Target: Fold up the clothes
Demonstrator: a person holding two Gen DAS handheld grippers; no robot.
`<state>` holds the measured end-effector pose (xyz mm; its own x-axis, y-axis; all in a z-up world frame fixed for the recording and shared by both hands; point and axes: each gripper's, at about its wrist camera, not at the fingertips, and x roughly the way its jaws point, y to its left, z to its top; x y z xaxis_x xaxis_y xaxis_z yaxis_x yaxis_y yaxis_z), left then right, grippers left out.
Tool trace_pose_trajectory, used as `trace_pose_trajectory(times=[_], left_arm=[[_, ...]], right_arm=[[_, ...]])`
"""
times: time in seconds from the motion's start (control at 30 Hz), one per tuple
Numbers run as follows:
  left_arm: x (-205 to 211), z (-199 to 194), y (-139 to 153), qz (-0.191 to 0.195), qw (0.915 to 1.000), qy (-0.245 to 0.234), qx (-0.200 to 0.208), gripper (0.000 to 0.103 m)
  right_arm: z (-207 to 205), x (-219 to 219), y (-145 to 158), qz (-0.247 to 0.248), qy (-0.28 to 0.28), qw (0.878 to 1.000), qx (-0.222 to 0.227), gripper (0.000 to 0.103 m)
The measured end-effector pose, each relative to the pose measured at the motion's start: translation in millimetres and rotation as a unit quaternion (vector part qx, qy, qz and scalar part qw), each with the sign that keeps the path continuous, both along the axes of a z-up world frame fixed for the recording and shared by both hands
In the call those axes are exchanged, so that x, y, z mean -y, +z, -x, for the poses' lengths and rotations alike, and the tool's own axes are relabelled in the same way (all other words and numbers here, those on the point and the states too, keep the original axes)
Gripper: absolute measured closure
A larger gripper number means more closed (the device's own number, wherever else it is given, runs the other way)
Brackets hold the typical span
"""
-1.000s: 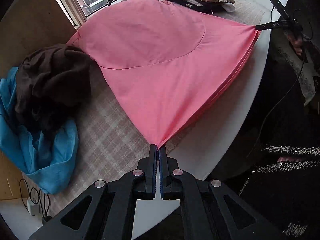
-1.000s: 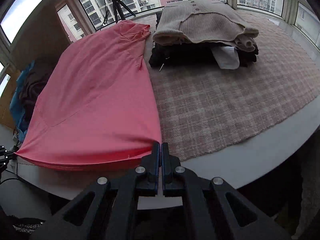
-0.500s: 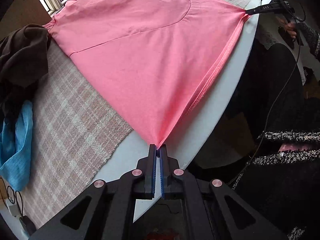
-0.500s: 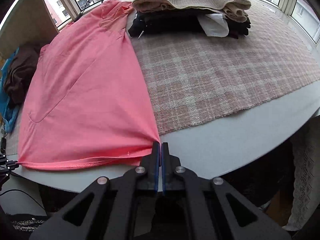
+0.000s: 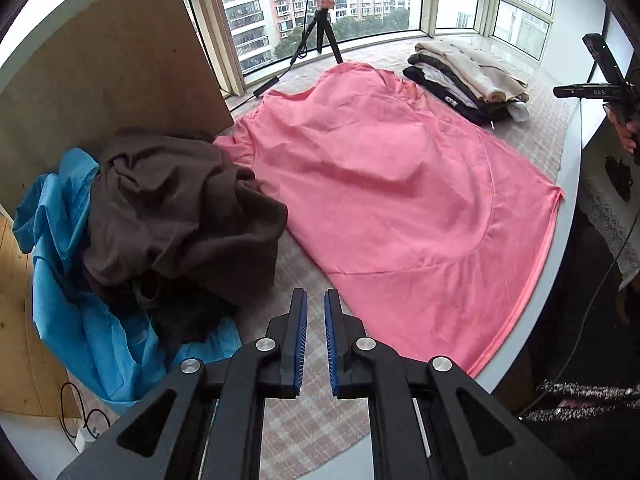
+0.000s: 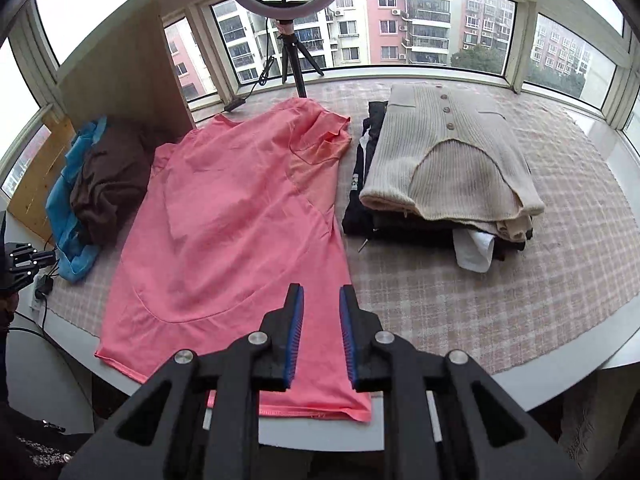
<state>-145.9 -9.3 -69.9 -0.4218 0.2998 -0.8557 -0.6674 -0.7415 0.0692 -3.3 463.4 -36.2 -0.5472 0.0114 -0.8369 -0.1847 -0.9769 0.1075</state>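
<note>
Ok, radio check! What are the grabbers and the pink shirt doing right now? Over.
Left gripper and right gripper: jaws open, holding nothing. Pink shirt spread flat on the table, unfolded. Nothing lying on it; folded pile and brown heap sit either side.

We have let go of the pink cotton dress point(image 5: 400, 200); both the left gripper point(image 5: 316, 312) and right gripper point(image 6: 321, 308) have parted and risen; the hem now lies slack at the table edge.
</note>
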Motion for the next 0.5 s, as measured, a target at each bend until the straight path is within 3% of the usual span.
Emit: trace_pose_trajectory(times=[0.13,0.3,0.5], left_arm=[[-34.4,26.6,5.7,-0.037,0.999,0.024,-0.003,0.094],[-51.0,22.2,-13.1,-0.03,0.9991,0.027,0.012,0.091],[-50.4,21.6,-40.4,-0.01,0.998,0.04,0.048,0.091]], right_arm=[[103.8,-14.0,-19.6,0.008,0.01,1.0,0.003,0.085],[218.8,-34.7,-93.4,0.024,0.001,0.998,0.061,0.085],[277.3,-56.7,-142.3,0.045,-0.023,0.994,0.099,0.082]])
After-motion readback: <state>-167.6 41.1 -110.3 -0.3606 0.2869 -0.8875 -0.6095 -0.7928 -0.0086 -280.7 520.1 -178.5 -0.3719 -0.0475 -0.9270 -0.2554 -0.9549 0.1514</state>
